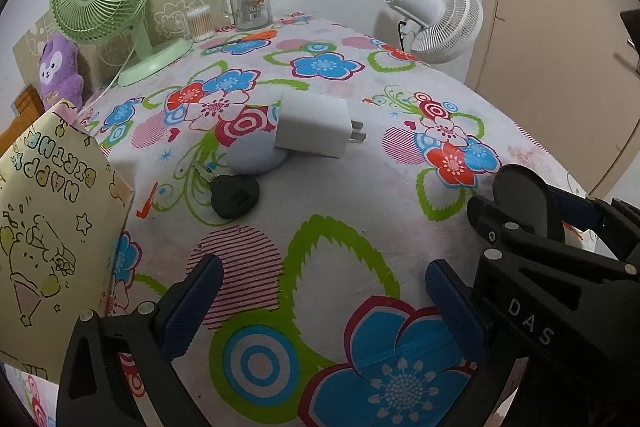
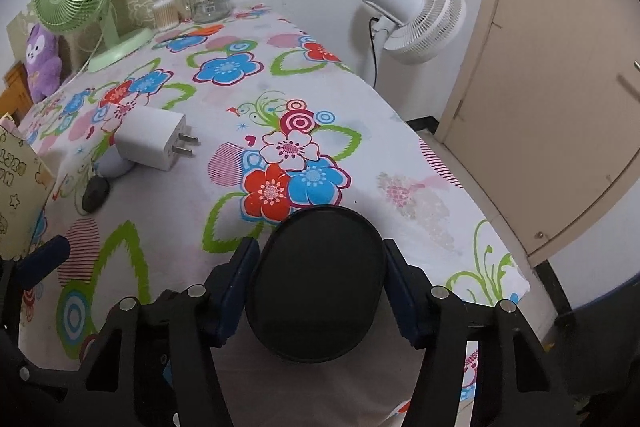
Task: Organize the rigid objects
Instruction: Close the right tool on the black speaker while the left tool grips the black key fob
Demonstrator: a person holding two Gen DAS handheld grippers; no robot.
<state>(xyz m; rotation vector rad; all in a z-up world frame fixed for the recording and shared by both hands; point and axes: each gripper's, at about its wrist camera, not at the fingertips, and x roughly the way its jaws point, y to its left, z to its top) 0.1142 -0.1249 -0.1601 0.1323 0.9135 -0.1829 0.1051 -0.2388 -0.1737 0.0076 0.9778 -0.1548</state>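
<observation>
Black oval case (image 2: 318,283): clamped between blue pads of right gripper (image 2: 320,287), 6 o'clock in right wrist view, low over floral tablecloth (image 2: 360,155).
Right jaws: partly closed, pressing both long sides of case.
Left gripper (image 1: 324,303): jaws wide apart, nothing between, only cloth below.
Others: white charger (image 1: 314,123) at 12 o'clock, leaning on pale round pod (image 1: 256,157); black plug (image 1: 232,197) just beside, 11 o'clock.
Bag: birthday gift bag (image 1: 52,231) at 9 o'clock, prob. the drop spot.
Tip: keep case level, grip firm, lift straight before swinging twd bag.
</observation>
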